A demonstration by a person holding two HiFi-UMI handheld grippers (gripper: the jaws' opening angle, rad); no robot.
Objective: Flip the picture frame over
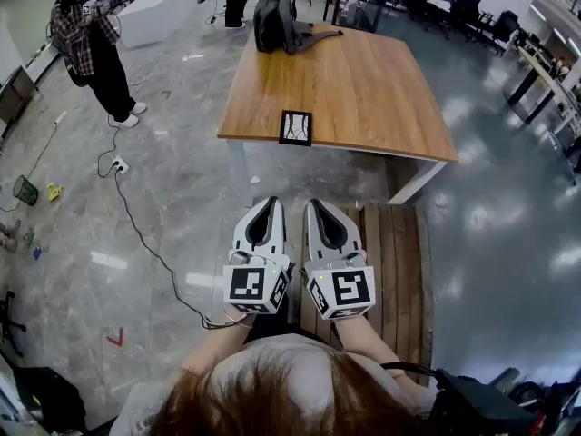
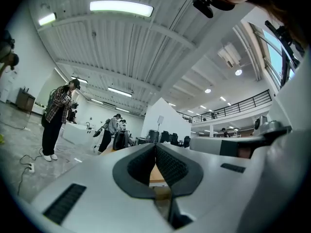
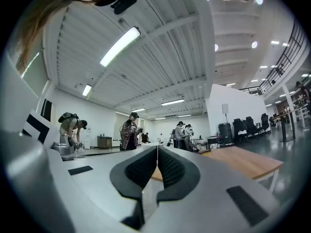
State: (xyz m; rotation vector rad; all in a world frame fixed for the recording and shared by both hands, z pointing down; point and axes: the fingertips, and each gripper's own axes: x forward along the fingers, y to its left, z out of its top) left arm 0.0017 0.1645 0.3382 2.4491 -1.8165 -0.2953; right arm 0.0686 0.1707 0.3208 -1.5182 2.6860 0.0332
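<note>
A small black picture frame (image 1: 295, 127) lies flat at the near edge of a wooden table (image 1: 363, 80), showing a pale picture with dark lines. My left gripper (image 1: 272, 202) and right gripper (image 1: 311, 203) are held side by side well short of the table, over the floor and a wooden bench, both pointing toward the frame. Each is shut with nothing between its jaws. In the left gripper view the left gripper (image 2: 155, 146) has its black pads meeting. In the right gripper view the right gripper (image 3: 157, 149) shows the same. The frame is hidden in both gripper views.
A dark backpack (image 1: 277, 18) rests on the table's far left corner. A slatted wooden bench (image 1: 390, 252) stands below my grippers. A person in a plaid shirt (image 1: 91, 44) stands at the left on the grey floor, with a cable (image 1: 136, 225) trailing across it.
</note>
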